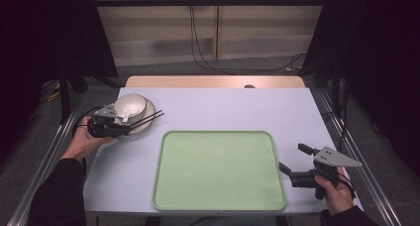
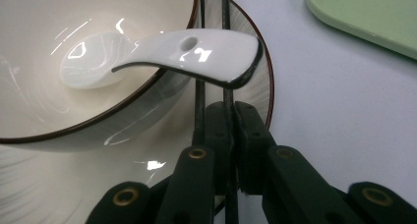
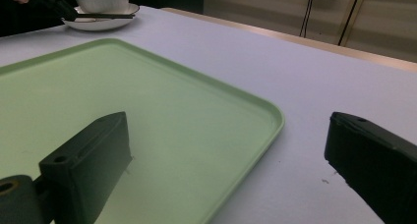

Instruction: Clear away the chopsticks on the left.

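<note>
Chopsticks (image 1: 148, 118): high view, they lie across the plate (image 1: 147, 124) at about 10 o'clock on the table (image 1: 223, 107), tips pointing toward 3 o'clock. A bowl (image 1: 130, 107) with a white spoon (image 1: 124, 118) sits on the same plate. Left gripper (image 1: 119, 124) is at the plate's near edge, held by the left hand (image 1: 84, 141). Green tray (image 1: 218, 169) occupies the near centre. Right gripper (image 1: 292, 161) rests at about 4 o'clock, just off the tray's right edge, jaws spread.

Left gripper view: both jaws are pressed together on the two dark chopsticks (image 2: 226, 62), which run up toward 12 o'clock past the bowl (image 2: 74, 86). The spoon (image 2: 187, 54) handle overhangs the bowl rim and crosses in front of the sticks. Tray corner at 1 o'clock.

Right gripper view: jaws stand wide apart with nothing between them, one over the tray (image 3: 147, 111), the other over the table. Plate, bowl and chopsticks (image 3: 108, 16) appear at 11 o'clock, far off.
</note>
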`<state>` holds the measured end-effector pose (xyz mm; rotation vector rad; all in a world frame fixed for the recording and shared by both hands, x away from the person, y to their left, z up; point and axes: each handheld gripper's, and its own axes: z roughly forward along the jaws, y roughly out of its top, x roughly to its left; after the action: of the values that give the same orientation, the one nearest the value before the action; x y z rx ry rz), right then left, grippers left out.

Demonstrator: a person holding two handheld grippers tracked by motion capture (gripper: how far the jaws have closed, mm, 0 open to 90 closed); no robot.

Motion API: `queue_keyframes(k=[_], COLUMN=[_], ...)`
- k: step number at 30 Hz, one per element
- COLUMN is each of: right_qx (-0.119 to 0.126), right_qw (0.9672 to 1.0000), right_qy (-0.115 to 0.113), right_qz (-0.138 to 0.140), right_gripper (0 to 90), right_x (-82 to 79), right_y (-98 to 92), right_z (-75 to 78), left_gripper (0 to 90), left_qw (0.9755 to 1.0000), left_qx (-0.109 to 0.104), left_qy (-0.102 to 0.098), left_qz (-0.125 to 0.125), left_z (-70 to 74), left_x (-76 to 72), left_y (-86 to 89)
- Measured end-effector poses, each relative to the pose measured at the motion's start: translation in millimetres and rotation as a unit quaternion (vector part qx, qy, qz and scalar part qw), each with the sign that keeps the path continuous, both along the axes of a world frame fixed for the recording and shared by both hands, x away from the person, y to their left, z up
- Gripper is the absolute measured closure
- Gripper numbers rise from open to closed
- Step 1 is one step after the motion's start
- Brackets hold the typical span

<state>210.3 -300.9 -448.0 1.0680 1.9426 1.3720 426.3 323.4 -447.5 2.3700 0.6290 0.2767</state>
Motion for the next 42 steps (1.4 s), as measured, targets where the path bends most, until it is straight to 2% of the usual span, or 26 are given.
queue_keyframes(k=[1, 2, 6, 7, 10, 13, 16, 17, 20, 21, 22, 25, 28, 29, 31, 33, 36, 42], right_qx=[0.001, 0.001, 0.002, 0.001, 0.001, 0.001, 0.002, 0.002, 0.004, 0.004, 0.004, 0.005, 0.004, 0.004, 0.005, 0.004, 0.004, 0.004], right_qw=[1.0, 1.0, 1.0, 1.0, 1.0, 1.0, 1.0, 1.0, 1.0, 1.0, 1.0, 1.0, 1.0, 1.0, 1.0, 1.0, 1.0, 1.0], right_qy=[-0.003, -0.002, -0.001, -0.002, -0.003, -0.004, -0.005, -0.005, -0.006, -0.006, -0.007, -0.008, -0.006, -0.006, -0.007, -0.007, -0.006, -0.005], right_qz=[0.0, 0.001, 0.002, 0.001, 0.001, -0.001, -0.002, -0.001, 0.003, 0.003, 0.002, 0.002, 0.003, 0.003, 0.002, 0.001, 0.003, 0.002], right_gripper=[3.0, 3.0, 3.0, 3.0, 3.0, 3.1, 3.2, 3.1, 3.1, 3.1, 3.1, 3.2, 3.1, 3.1, 3.1, 3.2, 3.1, 3.2], right_x=[0.2, 0.1, 0.0, 0.0, -0.1, 0.0, -0.1, -0.2, -0.3, -0.3, -0.2, -0.1, -0.2, -0.2, -0.2, -0.2, -0.2, -0.2], right_y=[-0.1, -0.6, -0.6, -0.3, -0.2, -0.7, -0.9, -0.8, -0.3, -0.3, -0.3, -0.4, -0.2, -0.2, -0.1, -0.3, -0.2, -0.1], right_z=[0.0, 0.3, 0.5, 0.5, 0.7, 1.0, 1.0, 1.1, 1.3, 1.3, 1.2, 1.2, 1.3, 1.3, 1.3, 1.3, 1.4, 1.3], left_gripper=[85.9, 86.0, 86.1, 86.1, 86.0, 86.1, 86.1, 86.1, 86.1, 86.1, 86.1, 86.1, 86.1, 86.1, 86.1, 86.1, 86.1, 86.1], left_qw=[1.0, 0.9999, 0.9998, 0.9992, 0.9986, 0.9966, 0.9971, 0.9962, 0.996, 0.9956, 0.9951, 0.9947, 0.9928, 0.9933, 0.9927, 0.9919, 0.9893, 0.9845], left_qx=[0.0, -0.007, -0.012, -0.03, -0.039, -0.06, -0.051, -0.062, -0.062, -0.065, -0.066, -0.069, -0.085, -0.08, -0.083, -0.091, -0.111, -0.131], left_qy=[0.0, 0.008, 0.011, 0.013, 0.016, 0.034, 0.03, 0.037, 0.026, 0.032, 0.027, 0.021, 0.018, 0.014, 0.01, 0.005, 0.007, 0.018], left_qz=[0.0, 0.005, 0.013, 0.022, 0.03, 0.044, 0.046, 0.049, 0.058, 0.059, 0.068, 0.072, 0.083, 0.082, 0.088, 0.089, 0.095, 0.115], left_z=[0.0, 1.0, 2.9, 3.7, 5.7, 14.8, 18.8, 20.6, 24.4, 25.7, 28.5, 32.2, 36.5, 38.8, 43.3, 49.7, 56.0, 54.7], left_x=[0.0, 0.0, -1.2, -2.9, -4.8, -12.1, -16.0, -18.9, -24.1, -25.9, -31.1, -35.8, -42.6, -45.0, -50.8, -57.2, -68.1, -88.9], left_y=[0.0, 1.1, 2.0, 1.6, 0.8, 1.1, 0.1, -0.3, -0.8, -0.4, -1.2, 0.2, 2.7, 3.4, 3.8, 6.5, 9.0, 3.4])
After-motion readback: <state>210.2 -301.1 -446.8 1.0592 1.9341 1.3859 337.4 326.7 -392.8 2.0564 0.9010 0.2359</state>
